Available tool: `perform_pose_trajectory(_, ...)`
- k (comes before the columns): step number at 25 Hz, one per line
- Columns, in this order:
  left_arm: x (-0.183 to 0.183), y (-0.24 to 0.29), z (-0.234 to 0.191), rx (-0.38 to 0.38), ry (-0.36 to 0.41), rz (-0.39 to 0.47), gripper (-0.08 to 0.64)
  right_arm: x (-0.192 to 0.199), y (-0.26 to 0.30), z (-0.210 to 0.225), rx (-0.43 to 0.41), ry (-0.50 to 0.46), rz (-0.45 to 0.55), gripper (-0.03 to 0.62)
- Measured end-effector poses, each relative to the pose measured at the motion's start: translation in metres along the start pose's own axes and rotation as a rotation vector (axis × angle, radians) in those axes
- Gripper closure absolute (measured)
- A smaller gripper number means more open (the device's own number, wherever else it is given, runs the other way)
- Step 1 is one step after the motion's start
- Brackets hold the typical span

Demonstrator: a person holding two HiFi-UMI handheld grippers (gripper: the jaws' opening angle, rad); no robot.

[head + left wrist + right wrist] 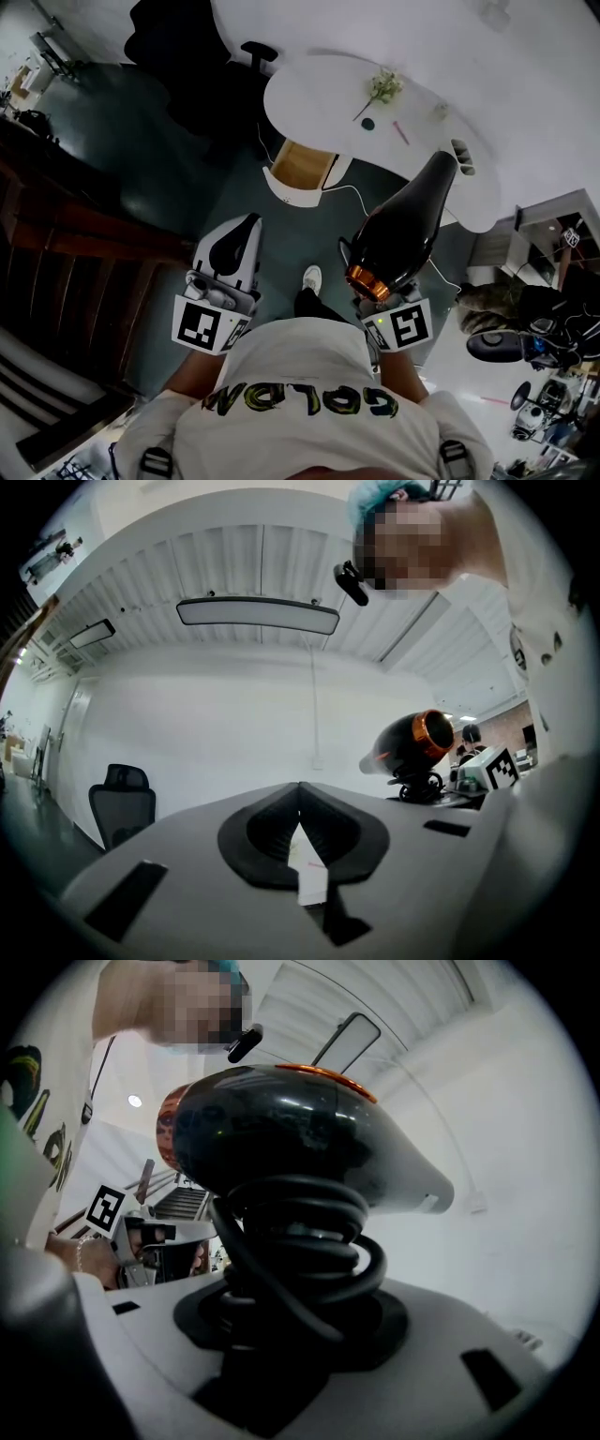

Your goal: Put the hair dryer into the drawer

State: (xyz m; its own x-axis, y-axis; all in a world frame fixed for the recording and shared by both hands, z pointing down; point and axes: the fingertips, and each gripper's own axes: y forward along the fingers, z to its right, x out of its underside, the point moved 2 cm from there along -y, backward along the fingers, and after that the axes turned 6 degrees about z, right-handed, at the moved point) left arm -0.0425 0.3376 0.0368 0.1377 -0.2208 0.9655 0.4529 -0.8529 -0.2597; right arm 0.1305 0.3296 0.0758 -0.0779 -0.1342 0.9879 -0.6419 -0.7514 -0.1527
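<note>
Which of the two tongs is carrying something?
The right tongs, clamped on the cord-wrapped handle of the black hair dryer; the left tongs are pressed together, empty.

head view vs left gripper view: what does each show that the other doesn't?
Head view only: the curved white table, the open wood-lined drawer at its near edge, and the person's white shoe.
Left gripper view only: the long ceiling light panel.
Both: the glossy black hair dryer with an orange ring, its cord-wrapped handle clamped in the right gripper; the left gripper, jaw tips together; and a black office chair.
</note>
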Motion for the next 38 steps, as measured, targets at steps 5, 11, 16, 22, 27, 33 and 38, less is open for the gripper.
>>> perform_pose_trajectory(5,0.013,0.053,-0.010,-0.019,0.010,-0.006,0.549,0.005,0.028,0.049,-0.019,0.000,0.000,0.354)
perform_pose_trajectory(11,0.029,0.095,-0.026,-0.038,0.010,-0.025,0.549,0.016,0.062,0.088,-0.038,0.002,-0.021,0.354)
perform_pose_trajectory(16,0.045,0.113,-0.048,-0.055,-0.002,-0.044,0.549,0.031,0.088,0.101,-0.053,0.012,-0.043,0.354)
perform_pose_trajectory(22,0.058,0.143,-0.088,-0.053,-0.018,-0.043,0.549,0.043,0.134,0.111,-0.053,0.015,-0.060,0.354)
perform_pose_trajectory(27,0.065,0.179,-0.140,-0.028,-0.041,-0.035,0.549,0.048,0.194,0.122,-0.034,-0.003,-0.070,0.354)
perform_pose_trajectory(33,0.061,0.219,-0.210,0.009,-0.048,-0.026,0.549,0.049,0.272,0.127,-0.009,-0.008,-0.073,0.354)
perform_pose_trajectory(38,0.064,0.244,-0.250,0.038,-0.065,-0.028,0.549,0.051,0.313,0.131,0.013,-0.013,-0.075,0.354)
